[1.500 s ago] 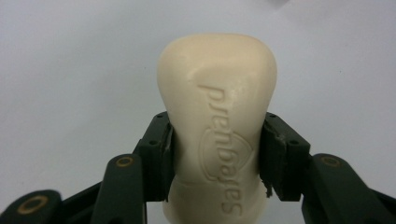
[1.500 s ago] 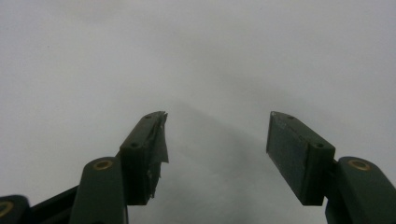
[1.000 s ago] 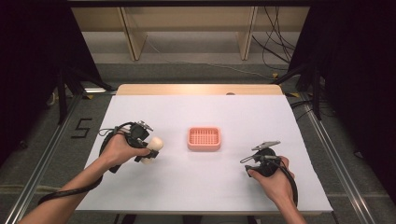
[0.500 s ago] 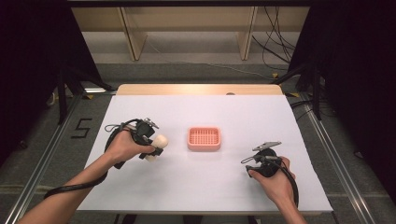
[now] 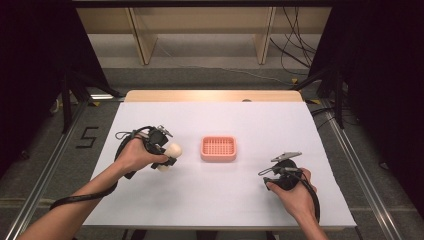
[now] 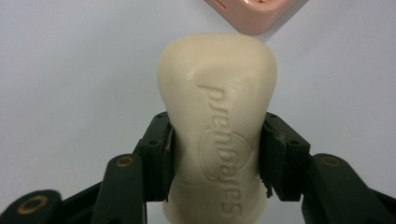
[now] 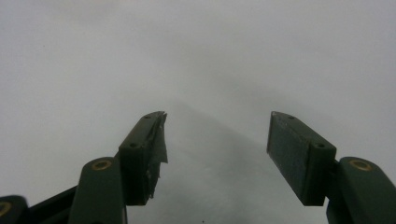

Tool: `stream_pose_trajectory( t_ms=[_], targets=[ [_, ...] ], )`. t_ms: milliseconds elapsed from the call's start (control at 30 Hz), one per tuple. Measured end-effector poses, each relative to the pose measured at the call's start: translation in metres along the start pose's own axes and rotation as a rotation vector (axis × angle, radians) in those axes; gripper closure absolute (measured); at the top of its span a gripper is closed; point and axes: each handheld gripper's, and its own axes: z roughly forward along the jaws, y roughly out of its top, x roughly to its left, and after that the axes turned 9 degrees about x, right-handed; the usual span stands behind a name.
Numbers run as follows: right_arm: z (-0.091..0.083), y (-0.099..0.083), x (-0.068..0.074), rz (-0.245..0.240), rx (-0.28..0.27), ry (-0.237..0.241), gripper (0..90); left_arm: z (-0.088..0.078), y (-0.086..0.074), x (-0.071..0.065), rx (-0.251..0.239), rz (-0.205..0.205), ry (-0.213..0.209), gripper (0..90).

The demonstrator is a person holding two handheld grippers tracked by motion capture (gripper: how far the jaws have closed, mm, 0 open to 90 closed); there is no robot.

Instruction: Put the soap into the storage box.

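Observation:
A cream bar of soap [image 6: 217, 121] with embossed lettering sits clamped between the two black jaws of my left gripper [image 6: 215, 149]. From above, that gripper [image 5: 167, 152] holds the soap [image 5: 172, 150] just over the white table, left of a pink soap dish [image 5: 218, 148]. A corner of the pink dish [image 6: 254, 11] shows past the soap's tip in the left gripper view. My right gripper [image 5: 274, 172] rests low at the front right of the table, its jaws [image 7: 217, 149] wide apart with nothing between them and only white table beneath.
The white table top [image 5: 250, 200] ends in a wooden strip [image 5: 212, 95] at the far side. Cables [image 5: 295, 45] lie on the floor behind it, and metal rails [image 5: 45, 165] run along both sides.
My left gripper has carried the soap a little to the right, closer to the pink dish. The right gripper has stayed in place.

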Motion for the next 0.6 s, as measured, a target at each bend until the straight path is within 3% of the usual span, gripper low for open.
stream_pose_trajectory(
  t_ms=[300, 600],
  targets=[
    [0.0, -0.002, 0.0, -0.007, 0.002, 0.004, 37.6, -0.001, 0.008, -0.003, -0.021, 0.003, 0.007, 49.7],
    [0.0, -0.004, -0.001, -0.006, -0.003, 0.008, 37.5, -0.002, 0.016, -0.006, -0.008, 0.036, 0.009, 49.7]
  ],
)
